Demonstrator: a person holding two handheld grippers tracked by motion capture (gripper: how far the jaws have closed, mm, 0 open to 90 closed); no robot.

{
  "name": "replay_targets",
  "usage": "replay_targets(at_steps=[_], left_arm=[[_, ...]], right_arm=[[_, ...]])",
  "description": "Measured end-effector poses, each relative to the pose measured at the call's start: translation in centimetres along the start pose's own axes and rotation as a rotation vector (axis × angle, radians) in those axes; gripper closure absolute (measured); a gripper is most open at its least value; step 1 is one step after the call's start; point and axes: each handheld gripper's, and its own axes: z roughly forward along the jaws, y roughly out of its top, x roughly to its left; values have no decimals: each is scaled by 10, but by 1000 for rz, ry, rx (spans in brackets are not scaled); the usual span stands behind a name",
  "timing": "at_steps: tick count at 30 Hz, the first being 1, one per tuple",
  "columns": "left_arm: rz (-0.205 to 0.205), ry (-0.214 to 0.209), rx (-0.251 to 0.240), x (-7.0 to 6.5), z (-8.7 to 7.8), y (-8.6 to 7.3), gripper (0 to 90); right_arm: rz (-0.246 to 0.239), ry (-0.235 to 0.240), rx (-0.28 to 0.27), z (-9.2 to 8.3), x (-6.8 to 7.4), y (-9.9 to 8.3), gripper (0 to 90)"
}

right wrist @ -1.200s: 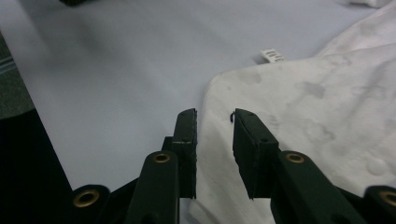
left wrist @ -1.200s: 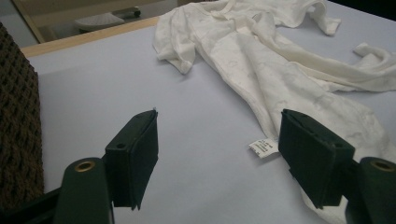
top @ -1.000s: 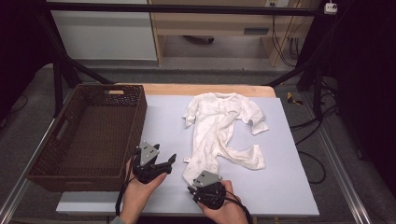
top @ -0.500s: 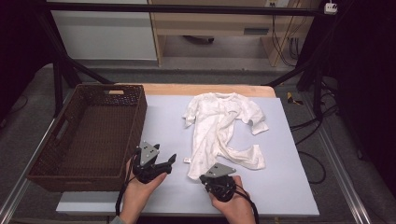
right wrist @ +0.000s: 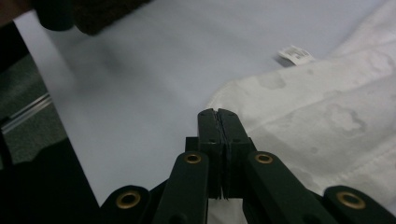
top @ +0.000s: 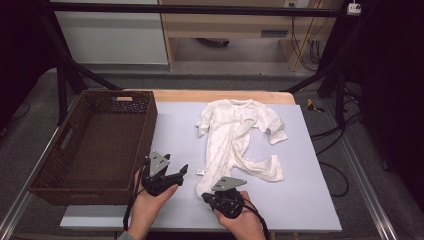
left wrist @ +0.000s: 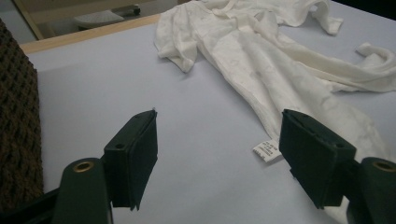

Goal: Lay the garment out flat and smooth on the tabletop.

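high view / garment: white baby onesie lies flat on the pale surface, its foot end nearest the person.
high view / right claw: right claw now sits at the near foot hem; a second ago it was further back and left of the fabric.
high view / left claw: left claw parked just left of the onesie, apart from the cloth, same spot as a second ago.
high view / container: brown wicker basket on the left of the surface; interior looks empty.
left gripper view / claw: left claw gapes wide over bare surface, nothing between the jaws. Care tag just beside the right-hand jaw.
left gripper view / basket: basket wall at the left edge.
right gripper view / claw: right claw jaws have just been closing and are now pressed together at the hem of the onesie. Can't tell whether cloth is pinched between them.
meaning: judging by this, the grab on the foot end is just made; lift or fold comes next, basket likely the destination.
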Motion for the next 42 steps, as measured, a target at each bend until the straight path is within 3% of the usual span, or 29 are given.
replay_targets(at_steps=[7, 10, 14, 17, 22, 27, 30, 33, 38, 42], left_arm=[[-4, 11, -17, 2, -4, 3, 275], [-2, 13, -24, 3, -6, 5, 276], [-2, 13, -20, 3, -5, 4, 276], [-2, 13, -21, 4, -5, 4, 276], [-8, 17, -21, 5, -6, 4, 275], [-5, 16, -18, 5, -5, 3, 275], [-4, 12, -11, 4, -4, 2, 275], [-1, 12, -6, 3, -3, 1, 275], [5, 6, -2, 0, -1, 1, 275], [7, 3, -3, 0, -1, 1, 275]], right_arm=[[50, 63, -78, 10, 10, 24, 896], [46, 82, -91, 12, 13, 28, 887], [10, 54, -71, 16, 10, 21, 733], [-30, -15, -81, 5, 4, 18, 649], [-48, -151, -95, -24, -26, 12, 578], [-34, -279, -73, -55, -67, -1, 524], [-55, -350, -45, -72, -86, -12, 496], [-46, -413, -21, -87, -105, -25, 490], [44, -424, -15, -101, -133, -42, 470], [37, -405, 15, -101, -138, -48, 431]])
